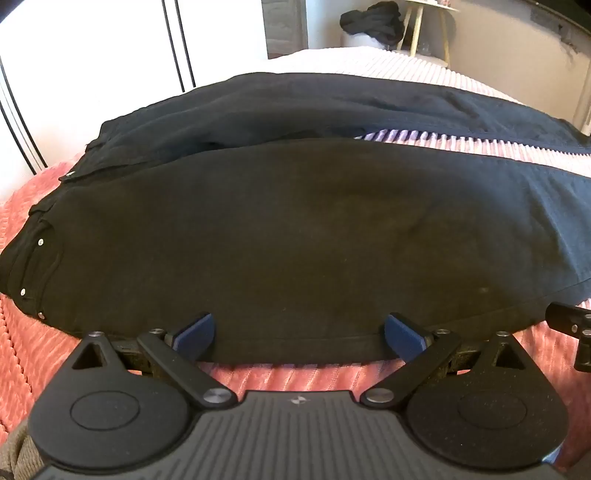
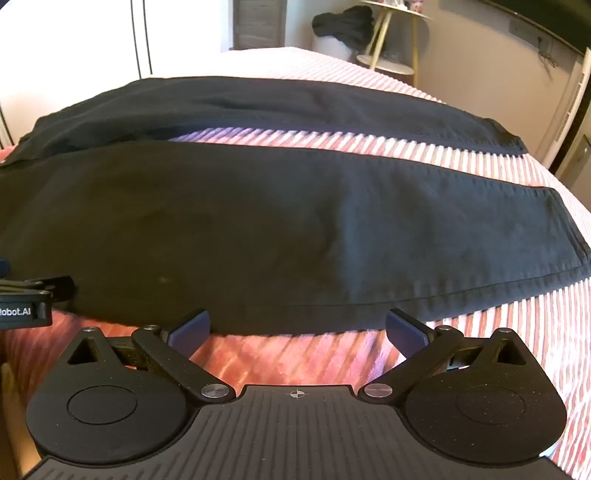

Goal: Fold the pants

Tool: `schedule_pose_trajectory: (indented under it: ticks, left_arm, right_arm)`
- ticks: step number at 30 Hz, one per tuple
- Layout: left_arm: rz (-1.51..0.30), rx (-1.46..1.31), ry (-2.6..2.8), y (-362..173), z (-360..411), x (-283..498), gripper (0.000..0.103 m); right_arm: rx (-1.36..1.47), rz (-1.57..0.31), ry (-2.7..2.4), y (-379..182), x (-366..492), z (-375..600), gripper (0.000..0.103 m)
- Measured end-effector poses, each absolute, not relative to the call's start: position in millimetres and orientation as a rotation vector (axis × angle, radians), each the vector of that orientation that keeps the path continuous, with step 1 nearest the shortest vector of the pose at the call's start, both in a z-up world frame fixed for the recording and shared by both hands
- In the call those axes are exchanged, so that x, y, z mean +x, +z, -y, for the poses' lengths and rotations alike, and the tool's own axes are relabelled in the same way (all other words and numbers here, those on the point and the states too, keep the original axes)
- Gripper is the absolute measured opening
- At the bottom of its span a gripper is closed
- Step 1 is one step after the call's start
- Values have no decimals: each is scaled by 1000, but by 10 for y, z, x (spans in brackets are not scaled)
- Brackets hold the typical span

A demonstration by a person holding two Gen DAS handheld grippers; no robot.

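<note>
Black pants point(image 1: 280, 229) lie flat on a pink ribbed bedspread point(image 1: 280, 376), waistband at the left, both legs running right with a strip of bedspread between them. In the right wrist view the pants point(image 2: 295, 236) show their leg hems at the right. My left gripper point(image 1: 299, 334) is open, its blue pads at the near leg's outer seam by the thigh. My right gripper point(image 2: 297, 328) is open at the same near edge, further toward the hem. Part of the right gripper point(image 1: 570, 328) shows at the right edge of the left wrist view. Nothing is held.
Beyond the bed, a dark bundle of clothes point(image 2: 345, 24) lies on a white seat next to a small wooden-legged side table point(image 2: 395, 37). White wardrobe doors point(image 1: 92, 55) stand at the back left. The bedspread's point(image 2: 517, 350) right edge falls off near a wall.
</note>
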State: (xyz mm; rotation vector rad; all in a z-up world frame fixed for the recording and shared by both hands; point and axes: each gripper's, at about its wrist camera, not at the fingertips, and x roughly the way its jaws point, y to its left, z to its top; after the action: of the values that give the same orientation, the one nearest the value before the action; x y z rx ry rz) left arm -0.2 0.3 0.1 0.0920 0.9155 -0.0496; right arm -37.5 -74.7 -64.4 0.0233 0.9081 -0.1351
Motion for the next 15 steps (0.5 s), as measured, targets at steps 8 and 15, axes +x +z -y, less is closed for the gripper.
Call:
schedule_pose_trajectory:
  ticks: [8,15]
  left_arm:
    - [-906,89,-63,-69,-125,-72,99]
    - [-923,89,-49,-78,-89,-46,99]
  right_arm:
    - [32,-908,-142,-618,-351,746,103]
    - [37,-908,-140,-629,-349,782,103]
